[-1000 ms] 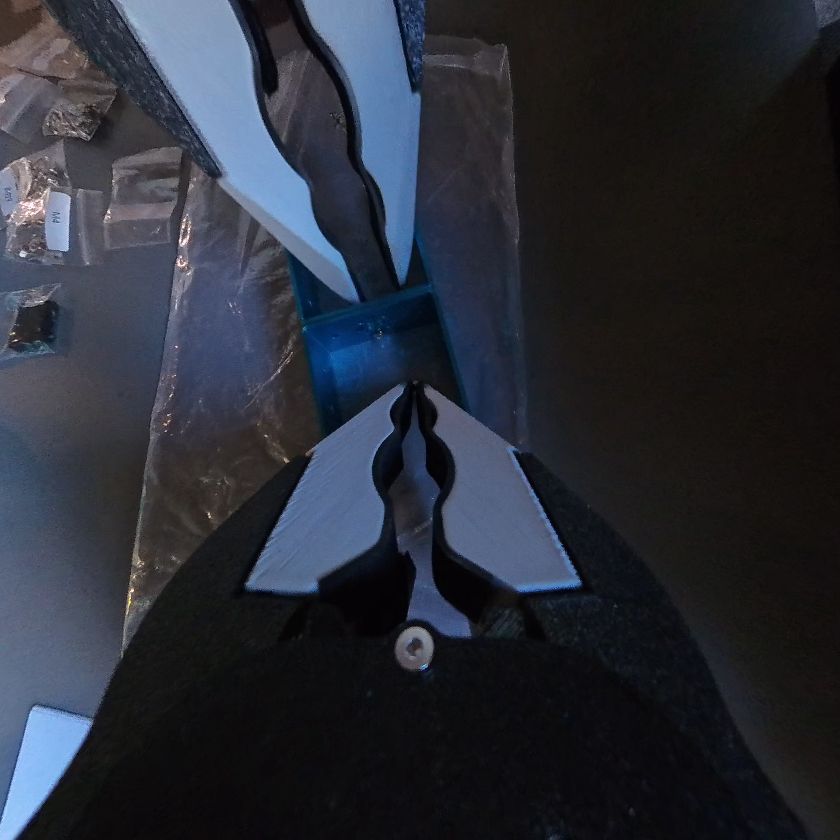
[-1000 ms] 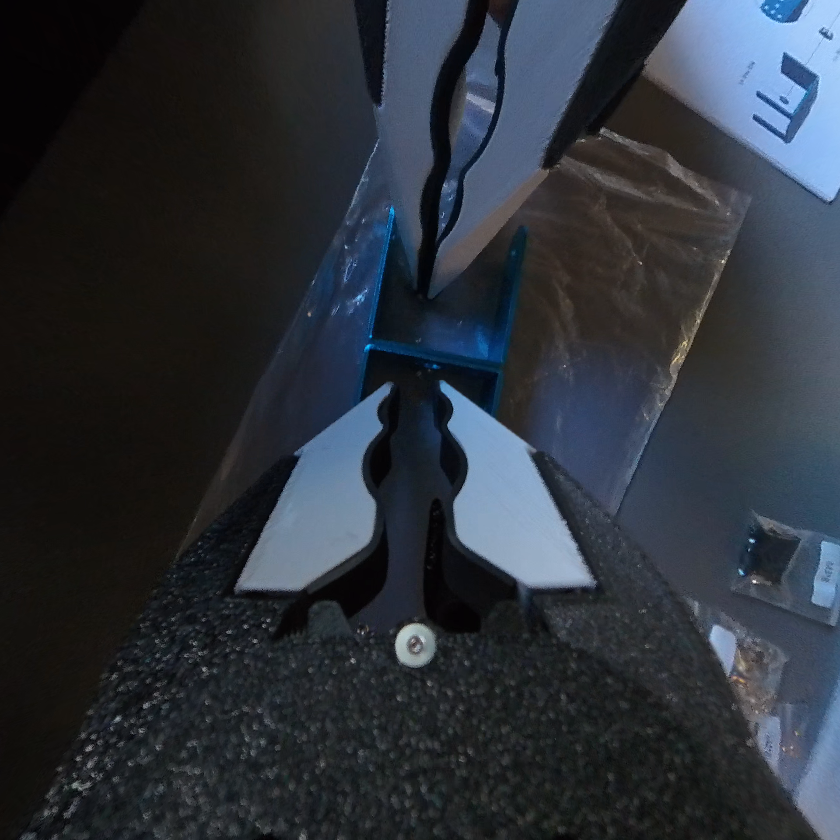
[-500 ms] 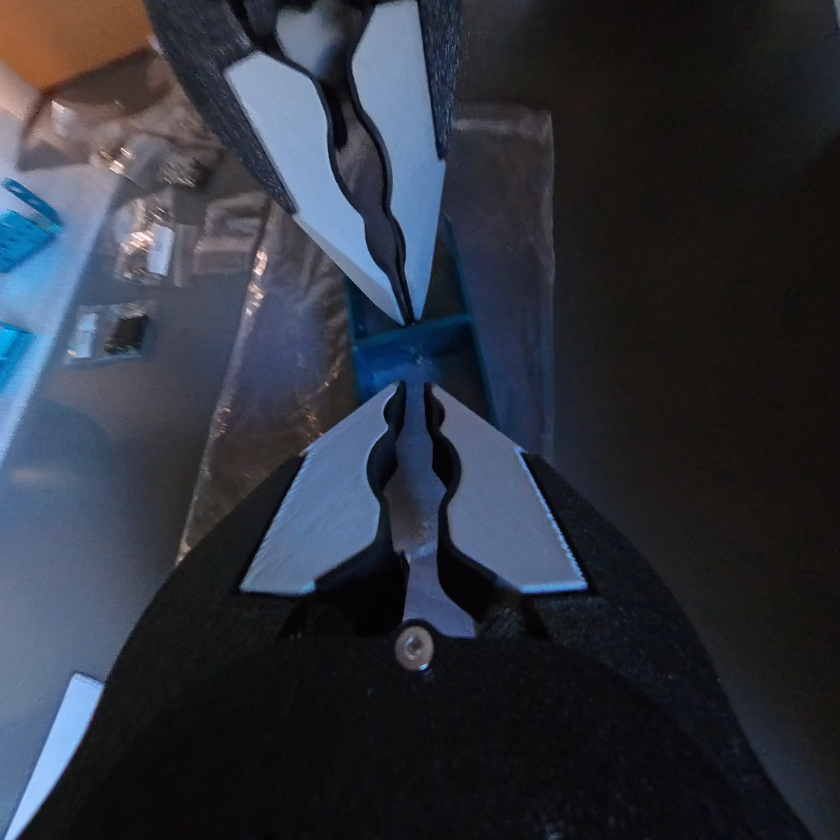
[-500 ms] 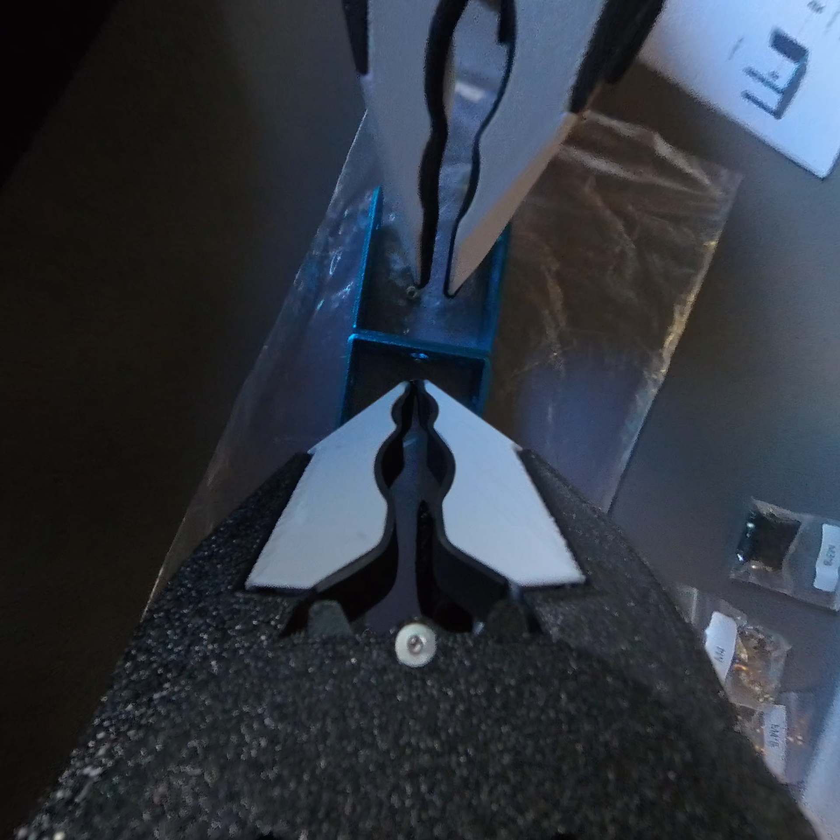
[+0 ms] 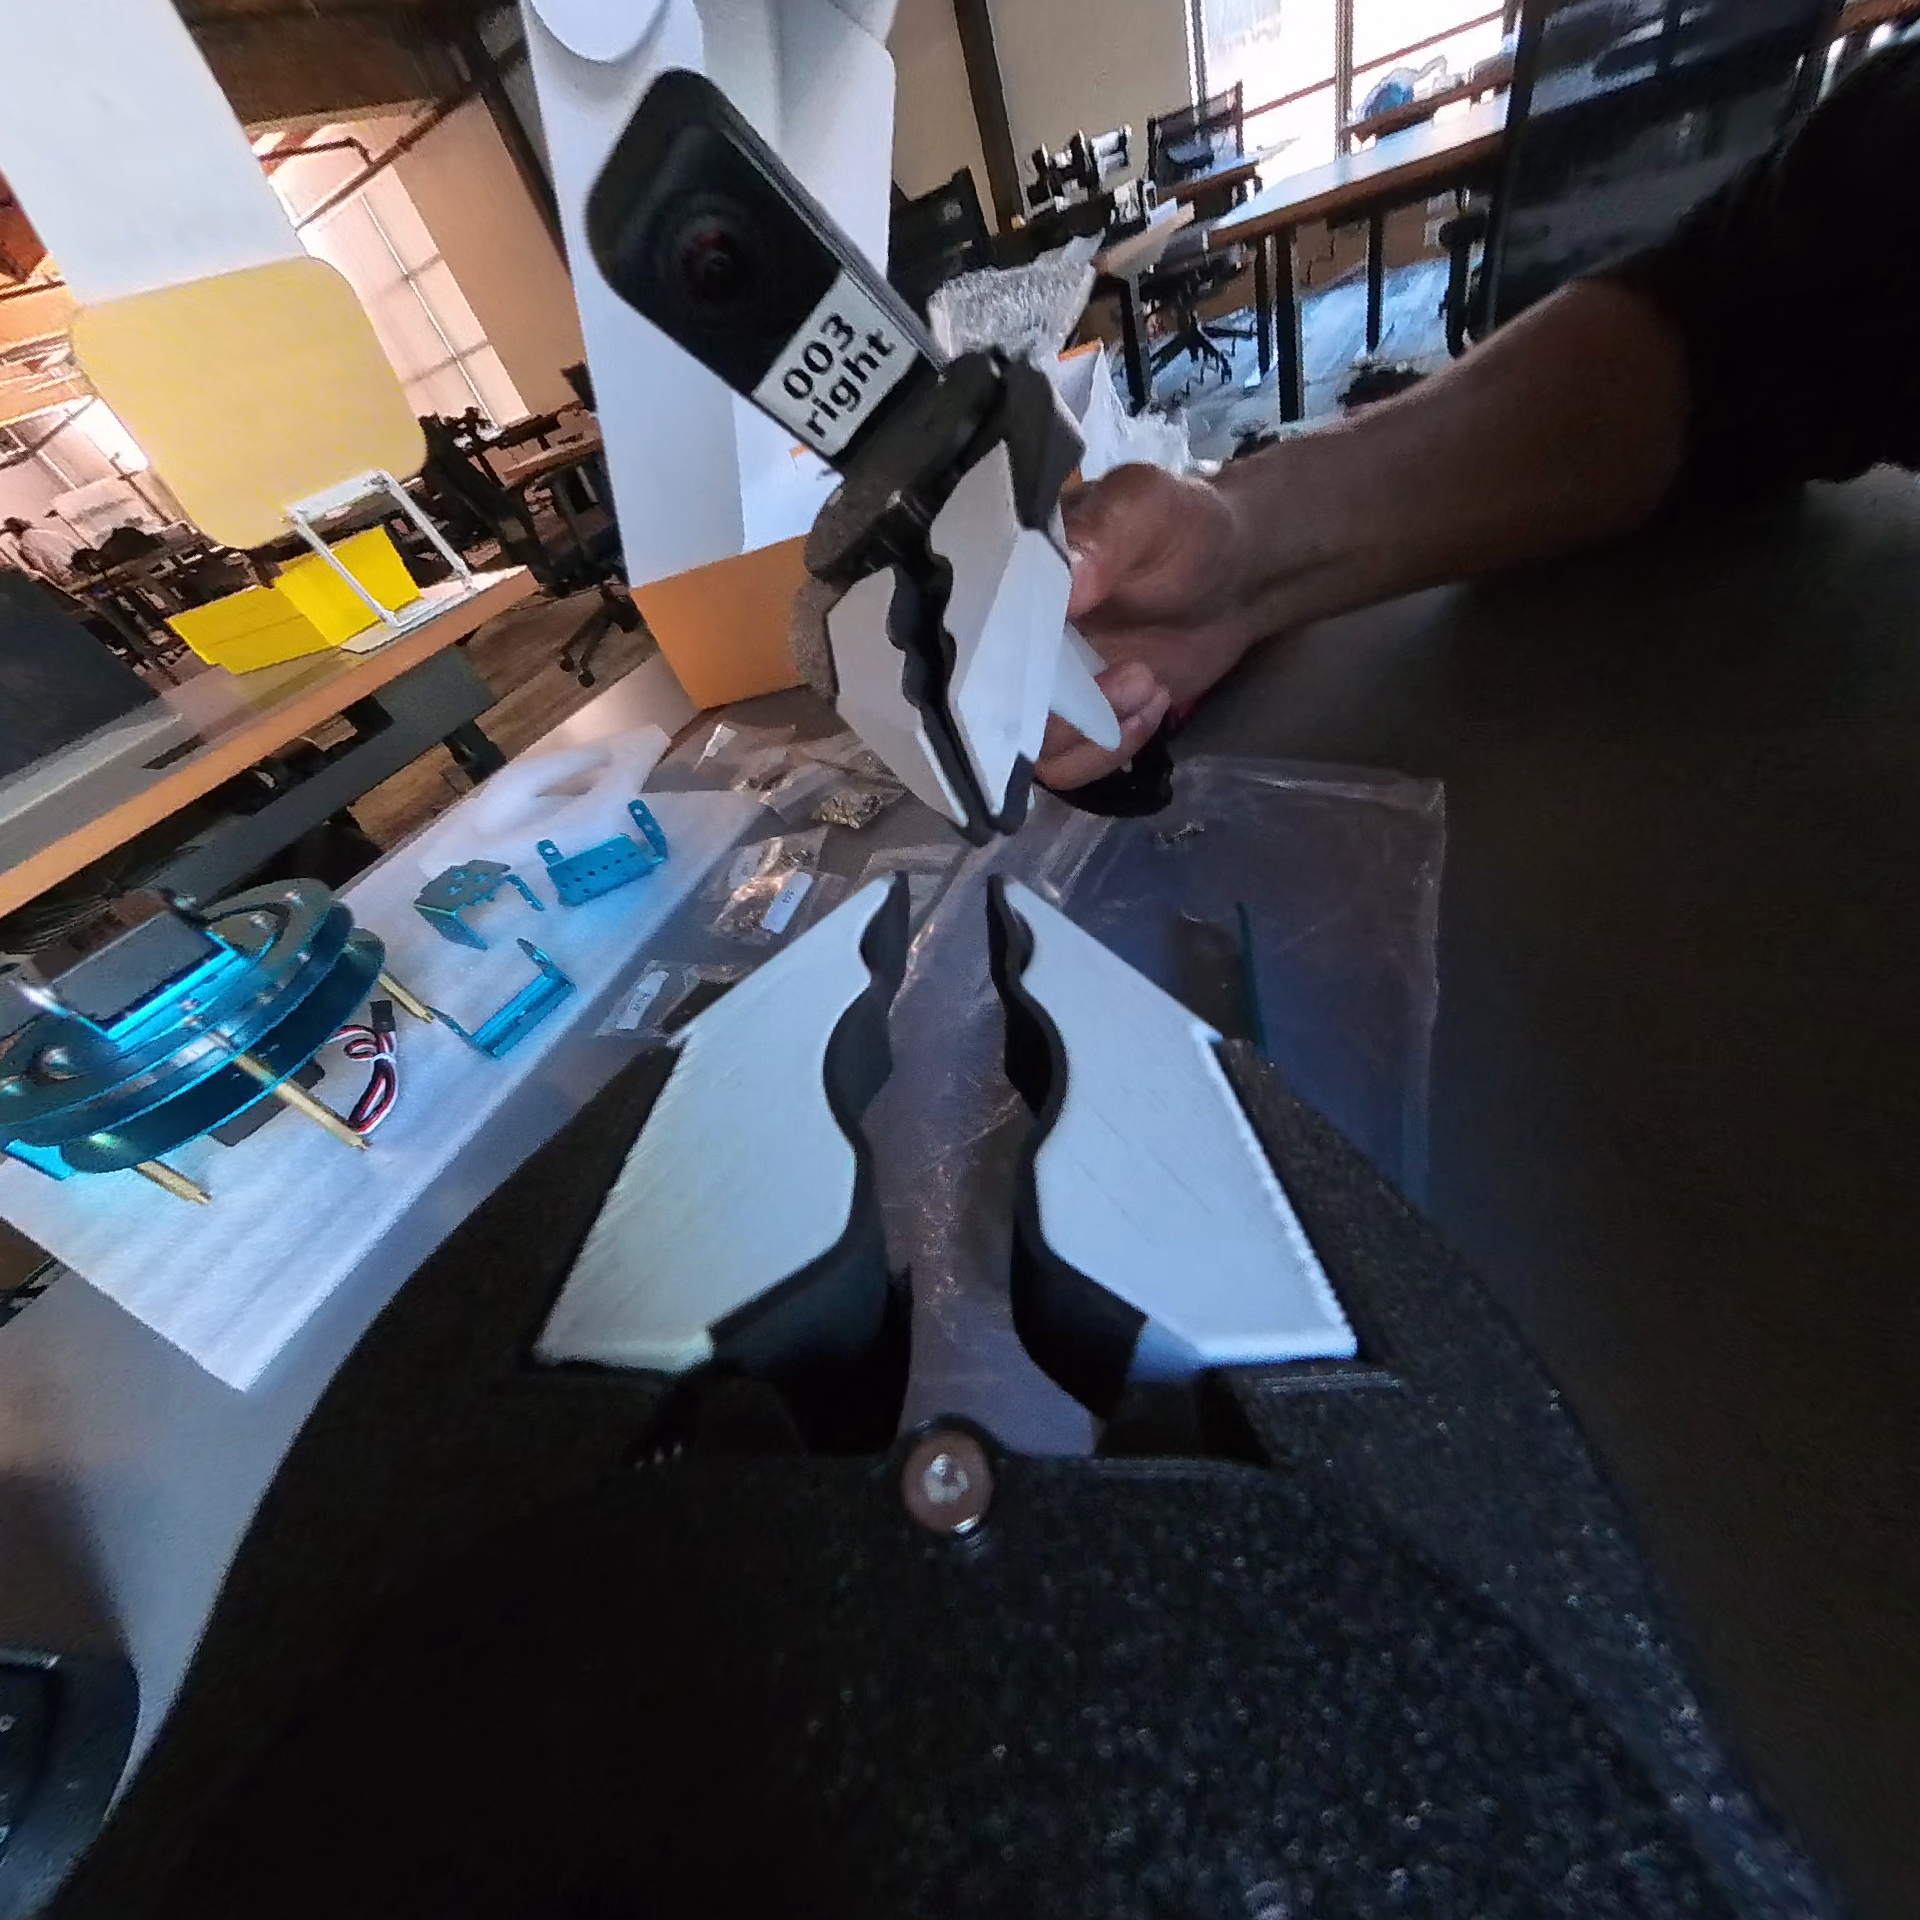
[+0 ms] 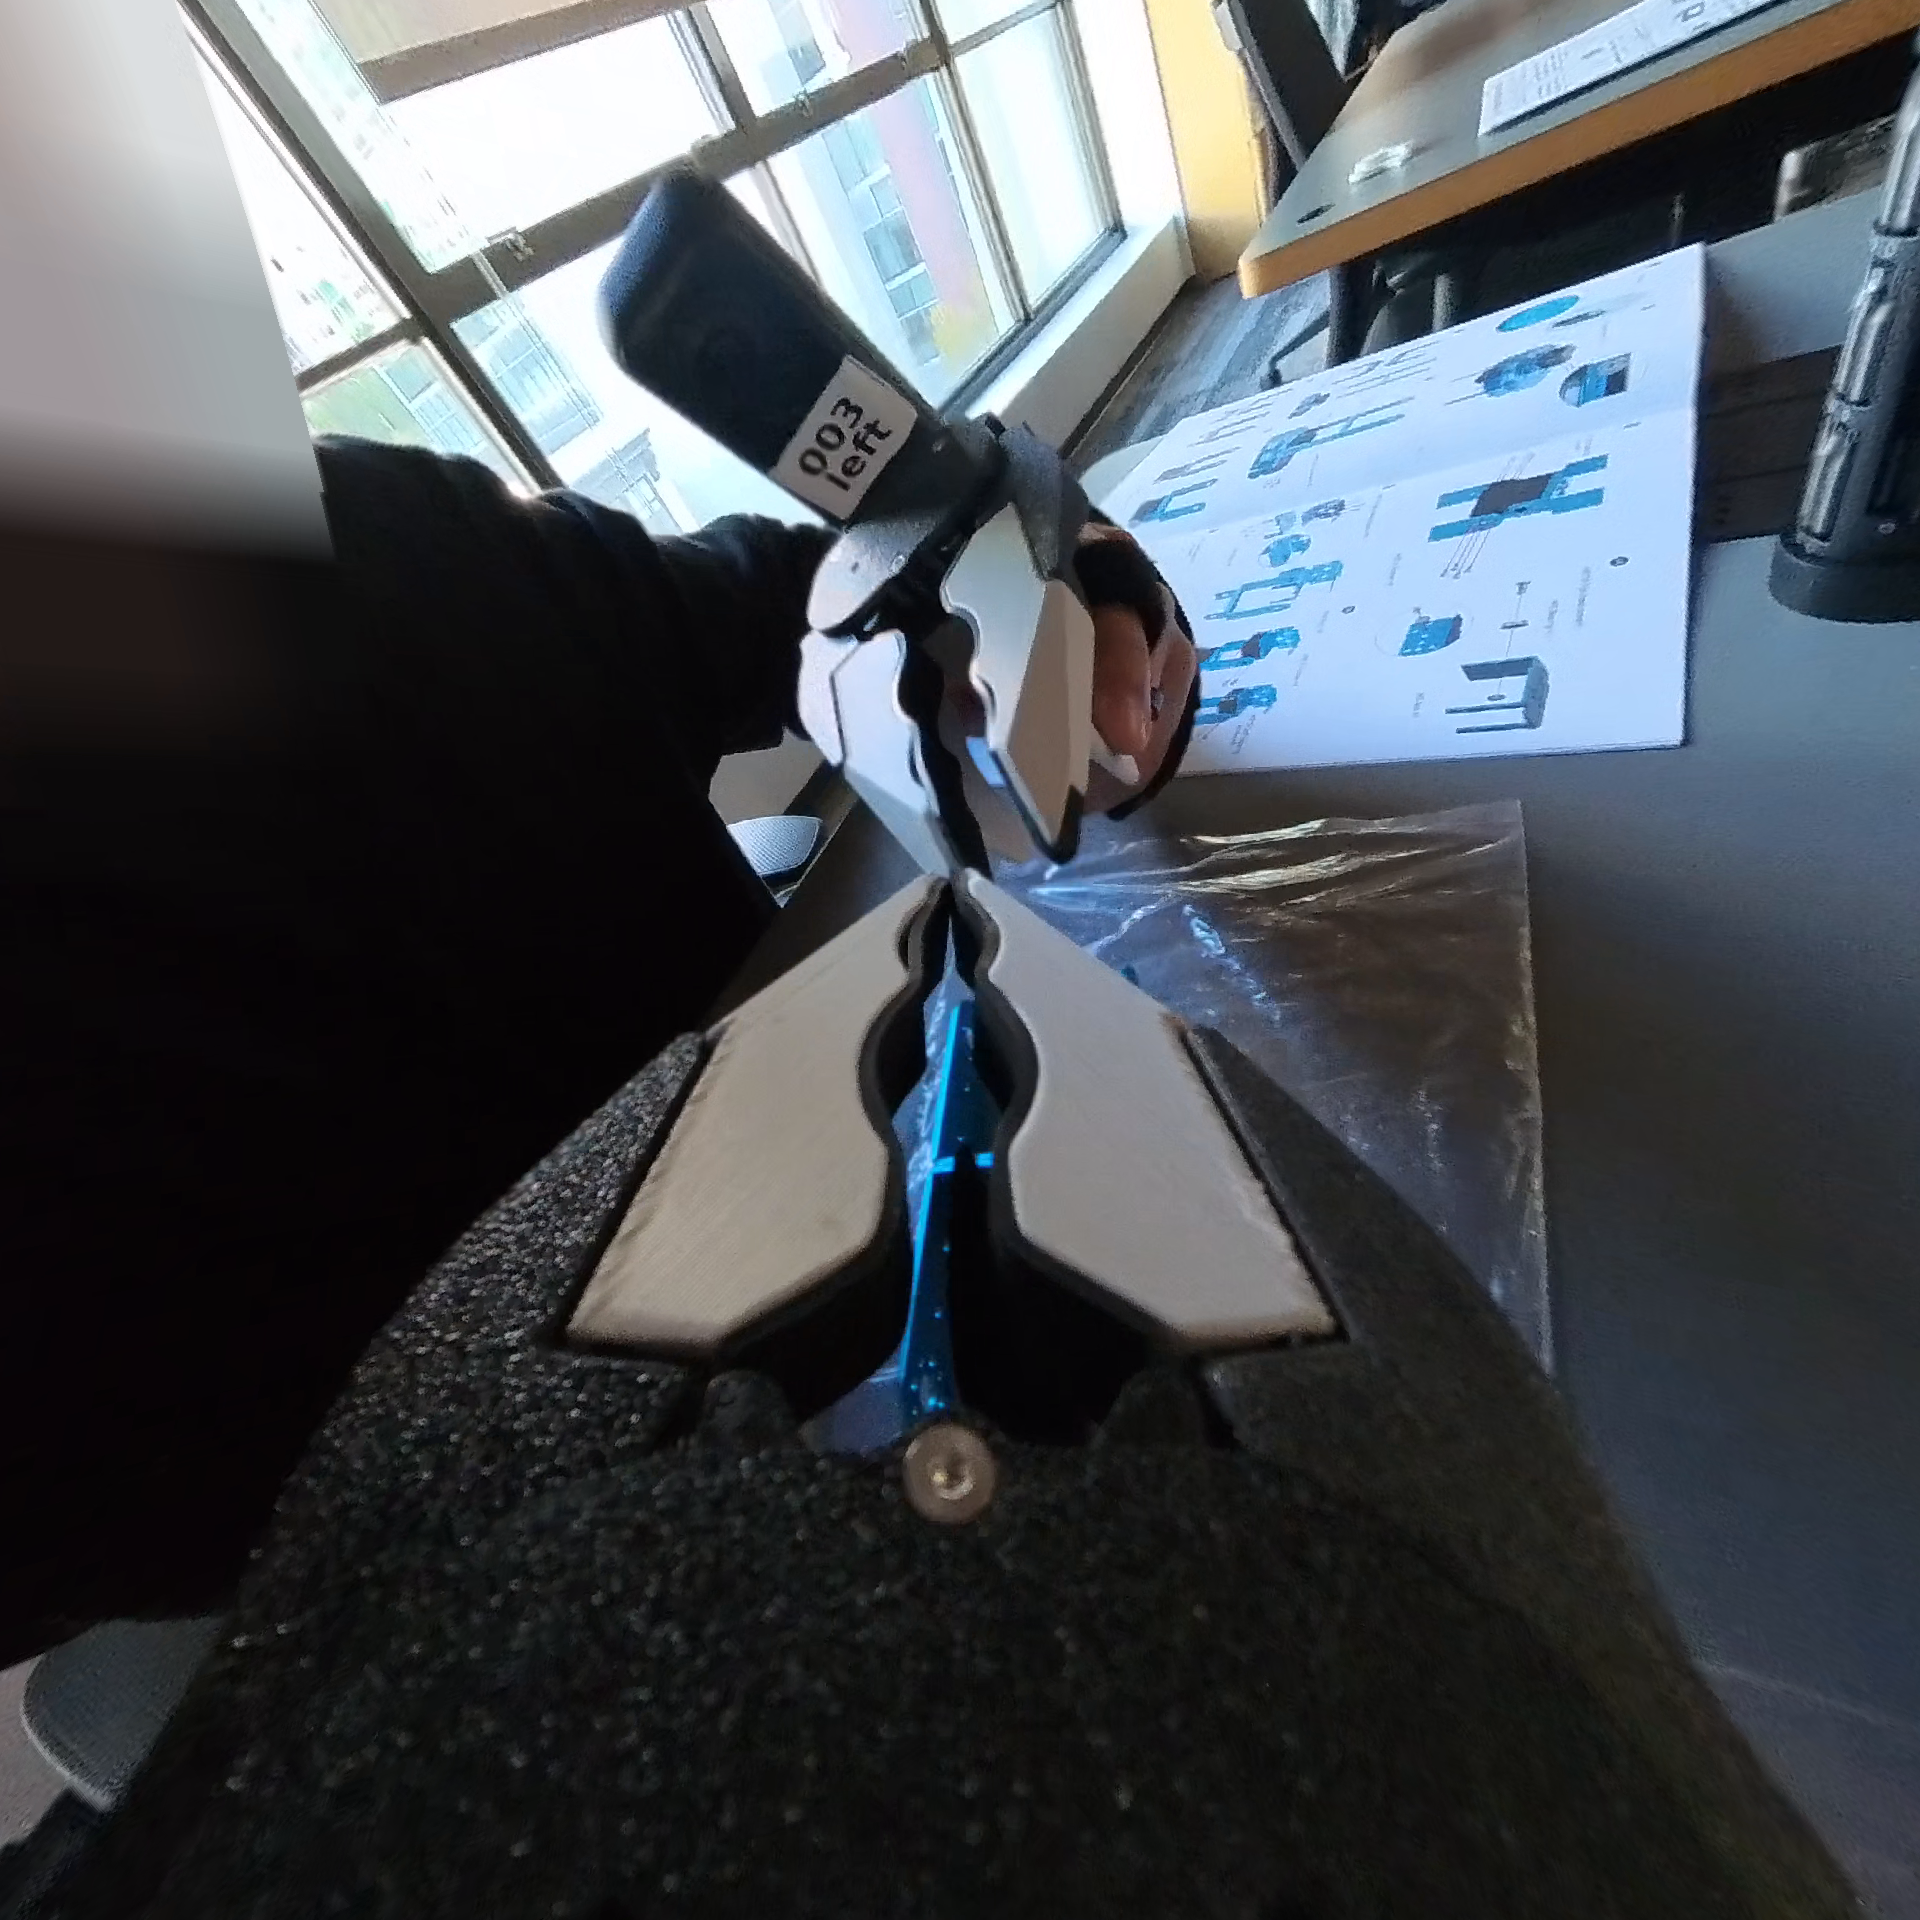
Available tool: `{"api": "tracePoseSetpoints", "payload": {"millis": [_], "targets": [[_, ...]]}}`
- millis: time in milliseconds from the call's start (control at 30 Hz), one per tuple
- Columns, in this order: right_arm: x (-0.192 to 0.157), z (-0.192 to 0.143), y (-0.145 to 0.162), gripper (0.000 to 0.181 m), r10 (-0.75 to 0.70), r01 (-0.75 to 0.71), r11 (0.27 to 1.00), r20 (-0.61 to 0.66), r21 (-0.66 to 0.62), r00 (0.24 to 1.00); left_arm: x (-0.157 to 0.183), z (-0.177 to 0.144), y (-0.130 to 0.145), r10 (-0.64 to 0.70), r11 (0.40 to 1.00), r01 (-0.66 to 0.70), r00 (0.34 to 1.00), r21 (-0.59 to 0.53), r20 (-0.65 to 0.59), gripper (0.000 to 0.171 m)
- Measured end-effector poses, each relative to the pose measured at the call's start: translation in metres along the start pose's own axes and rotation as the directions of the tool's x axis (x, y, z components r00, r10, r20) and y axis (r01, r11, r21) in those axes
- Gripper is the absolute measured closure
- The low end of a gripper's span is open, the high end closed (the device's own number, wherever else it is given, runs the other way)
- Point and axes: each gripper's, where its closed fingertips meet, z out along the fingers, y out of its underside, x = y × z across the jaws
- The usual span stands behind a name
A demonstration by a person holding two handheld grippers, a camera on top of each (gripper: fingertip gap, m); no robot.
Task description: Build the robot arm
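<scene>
A clear plastic bag [image 5: 1299,904] lies on the dark grey table with a blue metal bracket [image 6: 940,1195] inside it. My right gripper [image 6: 958,883] is shut, and the bag film [image 6: 1351,935] tents up to its tips, so it seems to pinch the bag. The bracket shows through the gap between its fingers. My left gripper [image 5: 945,883] is slightly open and empty, just above the bag and facing the right gripper [image 5: 982,826] tip to tip. The left gripper also shows in the right wrist view [image 6: 1013,852]. A hand [image 5: 1143,582] holds each gripper.
A white foam sheet [image 5: 260,1278] at the left bears blue brackets [image 5: 603,868] and a round blue plate assembly [image 5: 156,1039] with wires. Small bags of hardware [image 5: 779,904] lie beyond it. A printed instruction sheet [image 6: 1455,571] and a black stand [image 6: 1860,416] sit behind the bag. Less than 4 cm separates the two grippers' tips. Left tips and right tips are each some 30 cm from the round blue plate assembly [image 5: 156,1039].
Both views have swung up from looking down onto the bracket to nearly level. The left jaws have parted a little. The right jaws, apart a second ago, have shut and risen.
</scene>
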Motion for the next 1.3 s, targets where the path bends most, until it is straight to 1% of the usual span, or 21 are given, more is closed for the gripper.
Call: {"api": "tracePoseSetpoints", "payload": {"millis": [67, 100, 167, 233, 267, 333, 367, 400, 433, 467, 500, 533, 600, 667, 700, 767, 833, 900, 933, 1233, 1300], "targets": [[0.003, -0.002, -0.001, 0.181, -0.010, 0.011, 1.000, -0.027, 0.015, 1.000, -0.001, -0.003, -0.006, -0.024, 0.999, 0.025, 1.000, 0.031, -0.009, 0.160], [0.003, -0.002, -0.002, 0.181, -0.004, 0.005, 1.000, -0.025, 0.018, 1.000, 0.000, -0.003, -0.006, -0.033, 0.999, 0.033, 0.999, 0.028, -0.021, 0.160], [0.007, -0.001, -0.001, 0.181, -0.009, 0.010, 1.000, -0.046, 0.012, 0.999, -0.007, -0.002, 0.000, -0.003, 1.000, 0.003, 1.000, -0.005, 0.016, 0.160], [0.015, -0.005, 0.004, 0.181, -0.043, 0.037, 0.998, -0.114, -0.053, 0.993, -0.021, -0.002, 0.012, 0.016, 0.998, -0.010, 0.997, -0.067, 0.078, 0.165], [0.017, -0.008, 0.006, 0.181, -0.070, 0.058, 0.995, -0.145, -0.084, 0.987, -0.025, -0.002, 0.021, -0.004, 0.994, 0.013, 0.997, -0.110, 0.080, 0.165], [0.021, -0.012, 0.015, 0.181, -0.124, 0.090, 0.981, -0.197, -0.173, 0.972, -0.024, -0.002, 0.038, -0.040, 0.980, 0.047, 0.999, -0.191, 0.036, 0.165], [0.023, -0.011, 0.021, 0.181, -0.155, 0.105, 0.969, -0.221, -0.222, 0.963, -0.017, -0.003, 0.046, -0.032, 0.973, 0.028, 0.999, -0.228, -0.014, 0.164], [0.024, -0.010, 0.029, 0.176, -0.186, 0.115, 0.951, -0.233, -0.286, 0.955, -0.008, -0.005, 0.055, -0.026, 0.960, 0.003, 0.997, -0.281, -0.075, 0.164], [0.024, -0.008, 0.040, 0.163, -0.212, 0.114, 0.924, -0.242, -0.365, 0.947, -0.005, -0.005, 0.063, -0.018, 0.947, -0.012, 0.996, -0.321, -0.088, 0.162], [0.023, -0.006, 0.052, 0.149, -0.246, 0.119, 0.886, -0.238, -0.448, 0.940, -0.002, -0.004, 0.064, -0.018, 0.944, -0.015, 0.995, -0.330, -0.096, 0.159], [0.020, -0.003, 0.062, 0.133, -0.277, 0.132, 0.850, -0.220, -0.511, 0.935, 0.007, -0.004, 0.064, -0.039, 0.944, -0.009, 0.990, -0.330, -0.138, 0.158], [0.017, 0.000, 0.068, 0.126, -0.307, 0.148, 0.822, -0.210, -0.549, 0.928, 0.013, -0.004, 0.064, -0.054, 0.943, -0.004, 0.985, -0.333, -0.162, 0.155], [0.015, 0.007, 0.077, 0.114, -0.348, 0.164, 0.780, -0.200, -0.604, 0.916, 0.013, -0.004, 0.066, -0.036, 0.938, -0.021, 0.987, -0.346, -0.157, 0.155], [0.019, 0.010, 0.092, 0.093, -0.359, 0.130, 0.714, -0.199, -0.688, 0.912, 0.011, -0.003, 0.067, -0.013, 0.937, -0.038, 0.990, -0.349, -0.143, 0.155], [0.024, 0.008, 0.097, 0.092, -0.386, 0.118, 0.675, -0.212, -0.729, 0.898, 0.012, -0.003, 0.065, -0.018, 0.941, -0.032, 0.989, -0.338, -0.144, 0.155], [0.026, 0.009, 0.103, 0.091, -0.421, 0.114, 0.617, -0.204, -0.779, 0.884, 0.013, -0.003, 0.060, -0.047, 0.948, -0.003, 0.988, -0.319, -0.148, 0.156], [0.023, 0.014, 0.106, 0.105, -0.415, 0.106, 0.594, -0.191, -0.797, 0.890, 0.007, -0.002, 0.059, -0.054, 0.947, 0.013, 0.992, -0.320, -0.118, 0.156], [0.030, 0.009, 0.107, 0.117, -0.443, 0.074, 0.554, -0.219, -0.829, 0.869, -0.003, -0.003, 0.061, -0.059, 0.943, 0.030, 0.995, -0.331, -0.076, 0.156], [0.030, 0.007, 0.108, 0.118, -0.435, 0.055, 0.539, -0.221, -0.841, 0.873, -0.006, -0.004, 0.061, -0.069, 0.943, 0.044, 0.995, -0.330, -0.065, 0.157], [0.029, 0.010, 0.109, 0.117, -0.423, 0.050, 0.526, -0.211, -0.849, 0.881, -0.033, -0.006, 0.058, -0.158, 0.942, 0.161, 0.987, -0.295, 0.034, 0.157], [0.028, 0.011, 0.107, 0.117, -0.431, 0.081, 0.543, -0.195, -0.836, 0.881, -0.039, -0.008, 0.055, -0.174, 0.944, 0.182, 0.983, -0.276, 0.054, 0.157]]}}
